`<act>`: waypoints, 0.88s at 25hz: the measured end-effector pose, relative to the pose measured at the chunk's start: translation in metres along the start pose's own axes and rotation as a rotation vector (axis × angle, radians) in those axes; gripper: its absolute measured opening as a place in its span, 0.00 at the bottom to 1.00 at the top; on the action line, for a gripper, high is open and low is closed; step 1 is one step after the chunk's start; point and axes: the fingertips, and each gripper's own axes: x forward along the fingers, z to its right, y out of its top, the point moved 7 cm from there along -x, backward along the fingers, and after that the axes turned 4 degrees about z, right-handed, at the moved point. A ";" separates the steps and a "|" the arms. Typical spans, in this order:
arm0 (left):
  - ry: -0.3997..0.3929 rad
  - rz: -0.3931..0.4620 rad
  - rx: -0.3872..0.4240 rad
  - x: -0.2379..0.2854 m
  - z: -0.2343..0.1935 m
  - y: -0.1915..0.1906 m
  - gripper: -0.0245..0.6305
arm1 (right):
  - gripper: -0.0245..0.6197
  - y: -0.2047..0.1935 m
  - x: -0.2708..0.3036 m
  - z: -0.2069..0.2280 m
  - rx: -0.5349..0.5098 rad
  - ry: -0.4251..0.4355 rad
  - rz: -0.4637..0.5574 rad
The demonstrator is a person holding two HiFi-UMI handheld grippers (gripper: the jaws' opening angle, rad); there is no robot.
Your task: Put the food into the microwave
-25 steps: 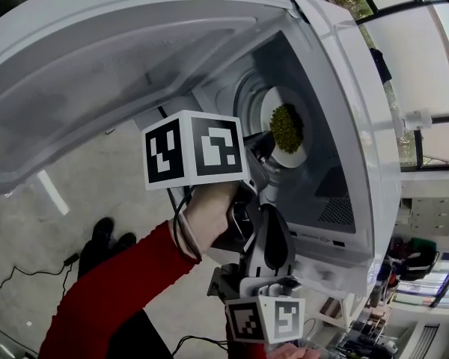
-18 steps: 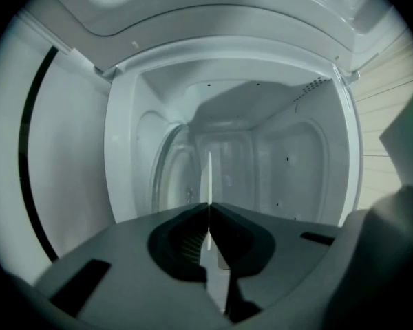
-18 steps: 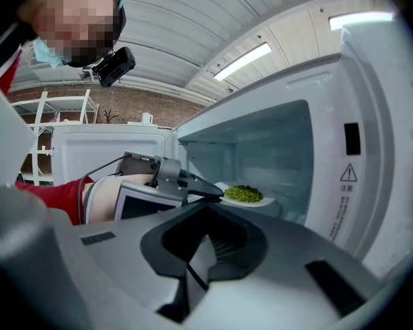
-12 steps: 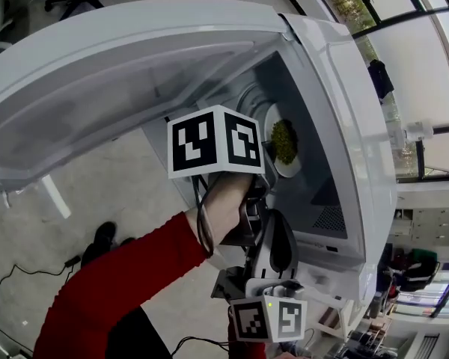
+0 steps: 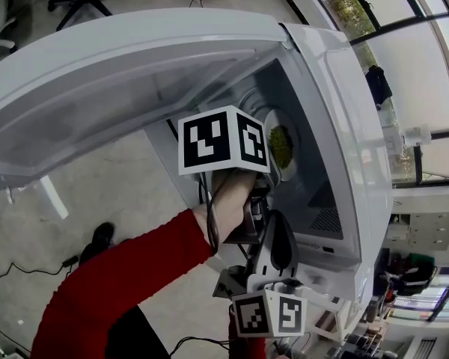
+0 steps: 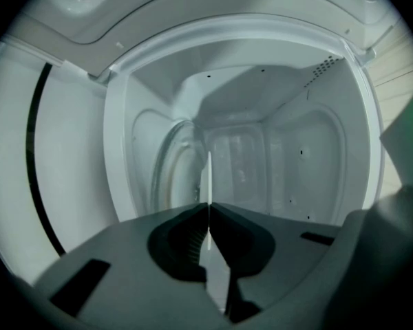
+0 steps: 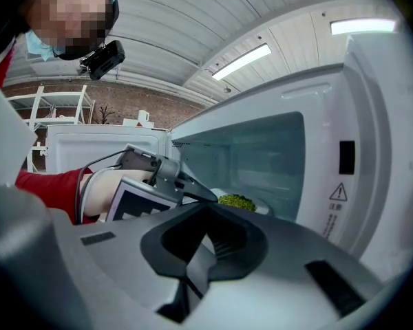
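Carried the plate (image 5: 289, 167) of green food (image 5: 280, 144) deeper into the open microwave (image 5: 344, 126), left gripper (image 6: 208, 208) clamped on its rim, right gripper (image 7: 196, 270) closed empty outside; probably only needed setting down.

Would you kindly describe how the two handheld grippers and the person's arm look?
Both the left gripper and right gripper have grey moulded jaws. Each carries a white cube printed with black square markers. A black cable loops by the left hand, and the left arm wears a red sleeve.
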 end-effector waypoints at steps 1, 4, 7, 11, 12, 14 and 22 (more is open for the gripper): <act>0.007 -0.002 0.003 0.000 0.000 0.000 0.06 | 0.06 0.000 0.000 0.000 0.000 -0.003 -0.001; 0.030 -0.011 0.017 0.001 0.001 0.001 0.06 | 0.06 0.000 0.000 0.002 -0.002 -0.010 -0.001; 0.050 -0.023 0.023 0.001 0.002 0.001 0.06 | 0.06 0.000 0.000 0.003 -0.006 -0.013 -0.006; 0.101 -0.015 0.088 0.002 0.005 0.003 0.06 | 0.06 0.000 0.000 0.004 -0.008 -0.014 -0.008; 0.116 -0.015 0.114 0.002 0.007 0.003 0.06 | 0.06 0.000 0.000 0.004 -0.009 -0.015 -0.008; 0.138 -0.017 0.163 0.003 0.008 0.005 0.06 | 0.06 0.001 0.000 0.005 -0.011 -0.016 -0.008; 0.210 0.061 0.392 0.001 0.013 0.016 0.09 | 0.06 0.001 0.001 0.006 -0.017 -0.013 -0.010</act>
